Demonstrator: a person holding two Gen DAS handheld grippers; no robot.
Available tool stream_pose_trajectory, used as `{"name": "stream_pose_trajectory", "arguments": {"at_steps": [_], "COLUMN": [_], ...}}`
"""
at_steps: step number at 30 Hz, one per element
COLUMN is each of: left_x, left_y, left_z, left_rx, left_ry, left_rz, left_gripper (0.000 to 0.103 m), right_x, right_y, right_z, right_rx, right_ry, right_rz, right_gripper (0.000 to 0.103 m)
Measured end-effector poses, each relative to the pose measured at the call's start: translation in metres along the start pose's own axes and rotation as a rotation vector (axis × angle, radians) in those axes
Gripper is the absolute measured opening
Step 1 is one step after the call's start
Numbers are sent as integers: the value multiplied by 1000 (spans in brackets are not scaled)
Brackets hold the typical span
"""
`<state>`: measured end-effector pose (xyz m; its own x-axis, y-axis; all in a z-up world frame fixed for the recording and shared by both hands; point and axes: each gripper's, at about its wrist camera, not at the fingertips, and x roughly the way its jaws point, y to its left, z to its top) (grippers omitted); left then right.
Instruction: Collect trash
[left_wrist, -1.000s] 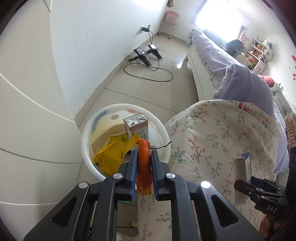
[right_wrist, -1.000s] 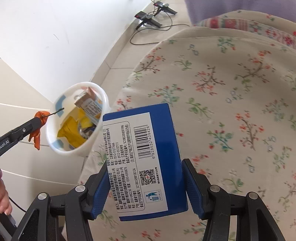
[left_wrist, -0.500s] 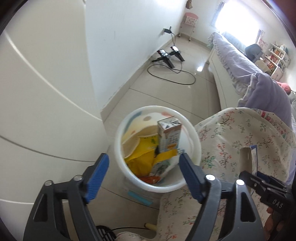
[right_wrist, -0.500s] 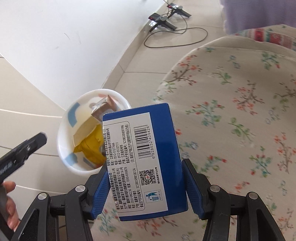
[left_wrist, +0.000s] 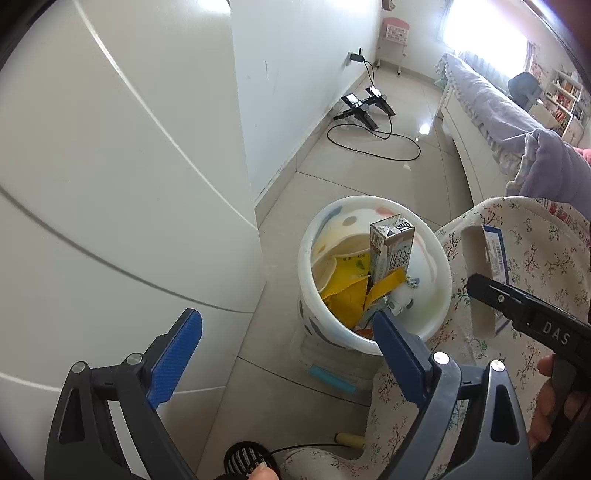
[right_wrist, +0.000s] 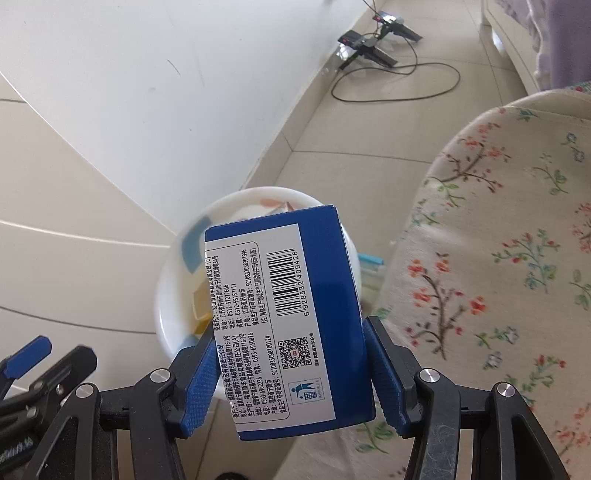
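Right wrist view: landmark is the white bin (right_wrist: 173, 295); all places are given relative to it.
Flowered bed cover (right_wrist: 498, 258): soft cloth, beside the bin on its right; nothing on it is in hand.
White bin: on the tiled floor, open top, rim partly hidden behind the held box. In the left wrist view the white bin (left_wrist: 436, 295) already holds yellow wrappers (left_wrist: 347, 291) and an upright drink carton (left_wrist: 391, 247); room is left at its near side.
Blue box (right_wrist: 288, 317): over the bin's mouth, in front of its rim, label and barcode facing the camera.
Blue box, handling (judged): thin card, likely light and hollow; stiff along the edges, will dent if squeezed on the broad faces. Printed skin looks smooth, so slightly slippery.
Blue box, hold point: narrow side walls, at the lower half, as taken now; grip looks square, no tilt visible.
Right gripper (right_wrist: 291, 373): pinching the blue box, both pads flat on its sides.
Left gripper (left_wrist: 284, 354): jaws have just been opening and stand spread wide, nothing between them; beside the bin, near side, partly over bare floor.
Risk (judged): box may catch on the upright carton and rest on the rim.
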<state>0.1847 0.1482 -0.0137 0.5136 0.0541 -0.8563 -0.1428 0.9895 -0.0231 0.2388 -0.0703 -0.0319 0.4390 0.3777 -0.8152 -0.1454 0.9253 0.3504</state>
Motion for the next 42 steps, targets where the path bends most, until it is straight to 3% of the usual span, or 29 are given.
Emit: {"name": "stream_pose_trajectory", "arguments": {"at_steps": [4,5,6,10,20,24,28,35,37,42], "left_x": [-1,-1,-2,-3,-14,-19,-27,-57,-68,-89], "left_y": [1,1,1,0,-5,-10,-21,-52,-64,-84], "left_z": [-1,-1,-1,-4,-16,-26,-37,-56,-66,-92], "left_rx": [-2,0,1,3,-16,-7,11,108,141,180], "left_ry": [5,5,5,6,15,41,56,8,-17,-65], "left_rz": [-5,-6,-6,-14,-71,-56,-71,-60,-59,-67], "left_gripper": [95,95,95,95,95,96,97,99,99,99], "right_x": [1,-1,-3,-17,-60,-80,-101,-134,-143,-164], "right_y": [6,6,5,8,1,-10,-23,-54,-61,-65], "right_z": [0,0,0,2,-10,-21,-38,-72,-82,-109], "right_rx": [-8,4,14,-12,-68,-70,-67,-37,-31,-59], "right_ry": [-43,-66,-81,-132,-146,-145,-142,-90,-73,-93], "right_rz": [46,76,87,87,-4,-59,-130,-245,-243,-309], "right_gripper": [67,79,85,87,87,88,93,97,97,100]}}
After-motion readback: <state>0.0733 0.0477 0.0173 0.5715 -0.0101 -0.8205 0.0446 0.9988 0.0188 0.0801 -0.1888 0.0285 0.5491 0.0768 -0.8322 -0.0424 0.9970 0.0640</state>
